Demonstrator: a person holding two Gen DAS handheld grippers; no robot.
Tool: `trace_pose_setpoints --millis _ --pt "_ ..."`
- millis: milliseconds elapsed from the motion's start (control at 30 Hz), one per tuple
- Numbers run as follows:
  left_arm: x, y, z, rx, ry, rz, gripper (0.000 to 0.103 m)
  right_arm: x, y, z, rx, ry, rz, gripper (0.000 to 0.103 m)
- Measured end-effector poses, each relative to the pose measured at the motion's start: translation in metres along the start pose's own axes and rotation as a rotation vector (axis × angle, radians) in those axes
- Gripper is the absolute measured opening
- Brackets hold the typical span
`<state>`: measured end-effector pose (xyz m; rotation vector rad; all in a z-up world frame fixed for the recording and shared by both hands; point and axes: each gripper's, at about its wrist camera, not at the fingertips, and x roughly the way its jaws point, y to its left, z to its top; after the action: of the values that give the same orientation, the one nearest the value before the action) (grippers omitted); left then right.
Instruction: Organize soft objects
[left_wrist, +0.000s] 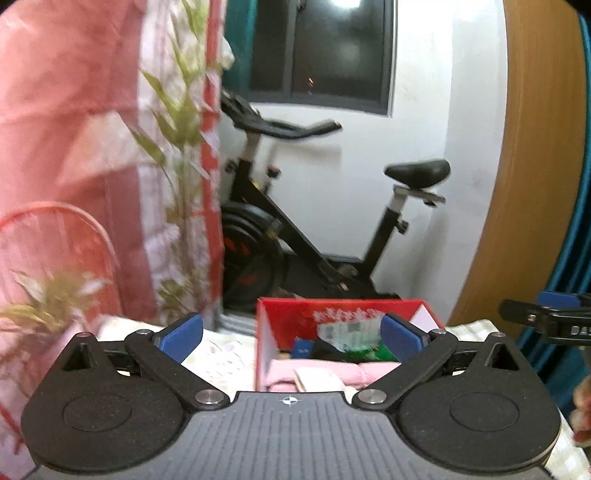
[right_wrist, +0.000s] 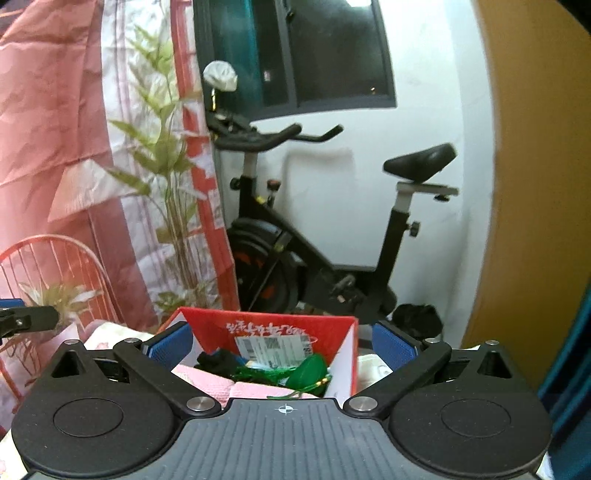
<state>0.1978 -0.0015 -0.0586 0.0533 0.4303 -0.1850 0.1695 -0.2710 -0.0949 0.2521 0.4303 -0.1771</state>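
A red cardboard box (left_wrist: 286, 314) (right_wrist: 218, 321) stands open on a pale printed cloth. Inside lie a folded pink cloth (left_wrist: 317, 373) (right_wrist: 218, 384), dark items and a green bundle (right_wrist: 299, 374). My left gripper (left_wrist: 291, 334) hangs above the box's near side, jaws wide open, nothing between the blue pads. My right gripper (right_wrist: 282, 341) is likewise wide open and empty over the box. The right gripper's finger (left_wrist: 546, 314) shows at the right edge of the left wrist view, and the left gripper's finger (right_wrist: 26, 317) at the left edge of the right wrist view.
A black exercise bike (left_wrist: 295, 229) (right_wrist: 314, 240) stands behind the box against a white wall. A pink-red curtain with leaf print (left_wrist: 92, 147) (right_wrist: 74, 147) hangs at left, with a red wire chair (right_wrist: 55, 266). A wooden panel (left_wrist: 535, 166) rises at right.
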Motion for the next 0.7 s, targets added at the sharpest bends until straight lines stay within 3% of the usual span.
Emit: trace_pose_setpoints --millis 200,300,567,700 --pt "-0.061 -0.014 0.006 0.088 -0.083 0.044 0.103 -0.058 0.008 0.003 0.042 0.003 -0.024 0.103" --pt "-0.095 -0.024 0.008 0.120 -0.095 0.105 0.103 -0.087 0.020 0.003 0.014 -0.008 -0.051 0.103" --pt "-0.181 -0.024 0.007 0.030 -0.159 0.090 0.103 -0.179 0.057 -0.002 -0.066 -0.122 -0.065 0.103" --pt "-0.215 -0.030 0.003 0.049 -0.196 0.136 0.103 -0.218 0.077 -0.005 -0.108 -0.162 -0.063 0.103"
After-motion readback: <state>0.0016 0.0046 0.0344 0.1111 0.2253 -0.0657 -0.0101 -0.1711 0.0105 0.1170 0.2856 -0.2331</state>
